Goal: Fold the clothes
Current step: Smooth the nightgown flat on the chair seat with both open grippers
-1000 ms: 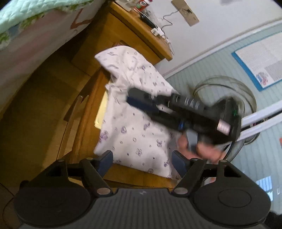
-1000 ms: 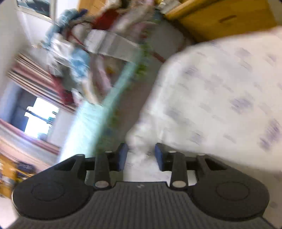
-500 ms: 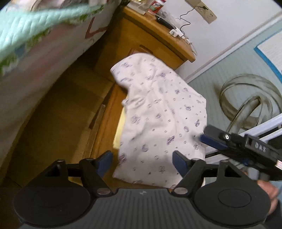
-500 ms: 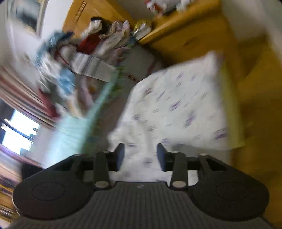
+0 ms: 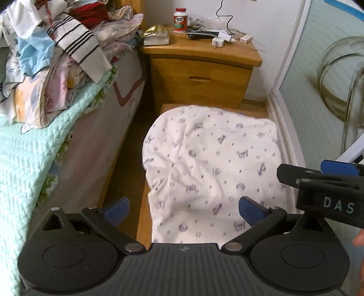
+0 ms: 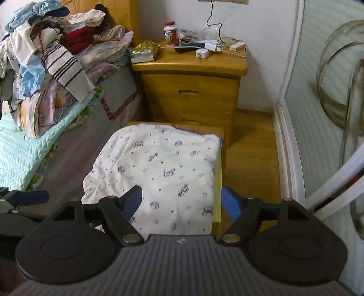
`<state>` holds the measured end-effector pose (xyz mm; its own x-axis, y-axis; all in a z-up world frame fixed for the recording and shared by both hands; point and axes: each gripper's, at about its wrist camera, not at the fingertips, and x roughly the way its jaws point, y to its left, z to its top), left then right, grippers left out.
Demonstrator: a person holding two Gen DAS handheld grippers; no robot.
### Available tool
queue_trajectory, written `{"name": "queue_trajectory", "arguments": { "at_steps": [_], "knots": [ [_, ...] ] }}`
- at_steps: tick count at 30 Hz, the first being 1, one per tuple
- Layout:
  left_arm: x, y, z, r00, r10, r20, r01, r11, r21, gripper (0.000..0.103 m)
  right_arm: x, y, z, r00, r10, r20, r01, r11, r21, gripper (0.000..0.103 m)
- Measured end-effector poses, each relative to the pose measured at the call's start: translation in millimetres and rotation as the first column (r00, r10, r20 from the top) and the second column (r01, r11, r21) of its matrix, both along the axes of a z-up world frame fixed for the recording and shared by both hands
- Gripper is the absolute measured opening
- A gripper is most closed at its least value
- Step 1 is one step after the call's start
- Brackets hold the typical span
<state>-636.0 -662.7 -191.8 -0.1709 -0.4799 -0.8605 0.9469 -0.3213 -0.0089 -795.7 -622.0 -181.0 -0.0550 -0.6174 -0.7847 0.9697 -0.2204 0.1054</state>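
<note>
Bedside, between bed (image 5: 34, 159) and nightstand (image 5: 200, 75), a folded printed garment (image 5: 211, 173) now lies released on a low wooden stool (image 5: 142, 218); left hand-held gripper (image 5: 183, 210) and right hand-held gripper (image 6: 182, 200), jaws opening and empty, have pulled back. This fold looks finished.

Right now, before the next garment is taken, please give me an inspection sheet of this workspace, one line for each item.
Surface: low wooden stool beside the bed, mostly covered.
Job's things: white folded garment with purple print lies on the stool; pile of unfolded mixed clothes on the mint quilted bedspread.
Clutter: red-capped pill bottle, gold foil packet, white charger plug on the wooden nightstand.
Grippers: left gripper and right gripper both opening, nothing between the fingers.
Cables: black cable hangs down the wall to the nightstand.
Surroundings: clear fan guard on the right.
</note>
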Motion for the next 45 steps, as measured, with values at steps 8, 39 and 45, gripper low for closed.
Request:
{"name": "queue_trajectory", "arguments": {
  "at_steps": [8, 39, 45],
  "knots": [
    [8, 21, -11, 0.999, 0.017, 0.028, -0.018, 0.999, 0.029, 0.102, 23, 18, -9, 1.000, 0.030, 0.009, -0.030, 0.999, 0.027, 0.077],
    [19, 46, -7, 1.000, -0.003, -0.019, 0.003, 0.999, 0.039, 0.102, 52, 28, -9, 0.997, 0.070, 0.013, -0.070, 0.997, 0.017, 0.077],
    [22, 42, -10, 1.000, 0.016, -0.023, -0.015, 0.999, 0.046, 0.102, 57, 20, -10, 0.997, 0.079, 0.016, -0.079, 0.997, 0.012, 0.077]
  ]
}}
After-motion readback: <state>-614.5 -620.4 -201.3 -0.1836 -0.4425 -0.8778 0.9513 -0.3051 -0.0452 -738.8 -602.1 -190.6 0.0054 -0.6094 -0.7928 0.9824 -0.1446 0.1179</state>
